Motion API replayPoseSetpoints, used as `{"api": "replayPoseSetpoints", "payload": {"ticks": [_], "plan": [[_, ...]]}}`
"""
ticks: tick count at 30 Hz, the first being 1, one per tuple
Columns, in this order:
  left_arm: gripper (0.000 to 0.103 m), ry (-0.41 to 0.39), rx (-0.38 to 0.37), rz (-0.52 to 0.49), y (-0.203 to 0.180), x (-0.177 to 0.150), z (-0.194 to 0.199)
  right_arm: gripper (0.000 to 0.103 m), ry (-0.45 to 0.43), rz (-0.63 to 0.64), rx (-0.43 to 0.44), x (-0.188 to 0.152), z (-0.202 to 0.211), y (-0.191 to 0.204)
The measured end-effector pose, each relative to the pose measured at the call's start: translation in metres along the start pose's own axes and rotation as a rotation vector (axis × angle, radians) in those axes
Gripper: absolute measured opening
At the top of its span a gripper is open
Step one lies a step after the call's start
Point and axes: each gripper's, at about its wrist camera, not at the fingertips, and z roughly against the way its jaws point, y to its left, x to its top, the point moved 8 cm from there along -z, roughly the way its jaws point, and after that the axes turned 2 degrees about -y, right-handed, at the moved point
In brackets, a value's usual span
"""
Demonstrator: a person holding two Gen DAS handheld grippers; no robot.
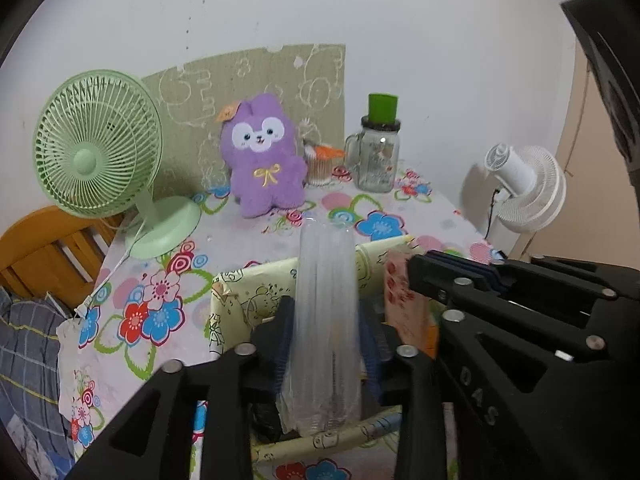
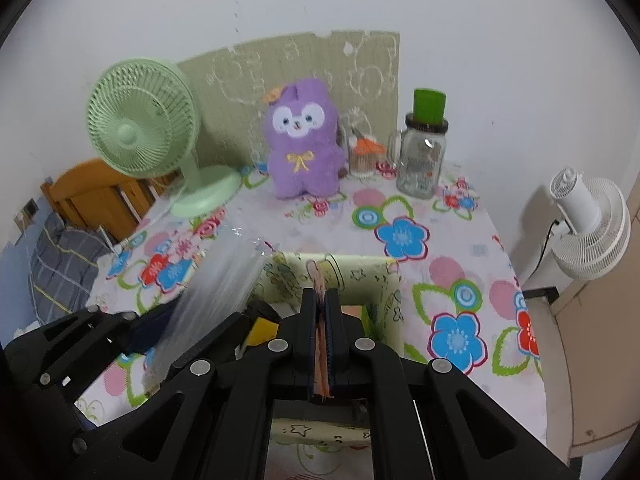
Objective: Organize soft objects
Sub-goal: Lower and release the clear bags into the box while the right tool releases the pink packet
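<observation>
A clear, ribbed plastic pack [image 1: 324,280] stands upright, its lower end inside the pale yellow cartoon-print box [image 1: 256,284]. My left gripper [image 1: 326,308] is slightly open, with a blue pad close on either side of the pack. My right gripper [image 2: 320,294] hovers over the same box [image 2: 360,276], shut on a thin pink floral packet [image 2: 320,280]; the packet [image 1: 398,296] also shows in the left wrist view, beside the right gripper [image 1: 420,270]. A purple plush toy [image 1: 264,160] sits at the back of the table.
A green desk fan [image 1: 96,148] stands back left, its cord trailing off the table edge. A glass jar with a green lid [image 1: 378,156] and a small cup [image 1: 320,166] stand back right. A white fan [image 2: 588,224] is off the table's right edge, a wooden chair [image 2: 96,196] to the left.
</observation>
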Motion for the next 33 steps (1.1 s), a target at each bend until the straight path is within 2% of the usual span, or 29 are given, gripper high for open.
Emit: {"api": "replayPoseSetpoints", "payload": {"ticks": [6, 13, 23, 29, 33], "plan": [[0.054, 0.047, 0.031, -0.014, 0.002, -0.010, -0.016, 0.010, 0.094, 0.001, -0.014, -0.014, -0.016, -0.005], [0.076, 0.071, 0.037, -0.013, 0.006, -0.017, -0.025, 0.010, 0.147, -0.017, -0.038, -0.024, -0.027, -0.016], [0.085, 0.095, 0.039, -0.036, 0.004, -0.021, -0.033, 0.010, 0.179, 0.007, -0.088, -0.031, -0.031, -0.022], [0.087, 0.104, 0.042, -0.039, 0.005, -0.025, -0.033, 0.010, 0.164, 0.029, -0.140, -0.031, -0.031, -0.023], [0.088, 0.096, 0.042, -0.038, 0.005, -0.025, -0.028, 0.010, 0.115, 0.010, -0.085, -0.031, -0.026, -0.020]]}}
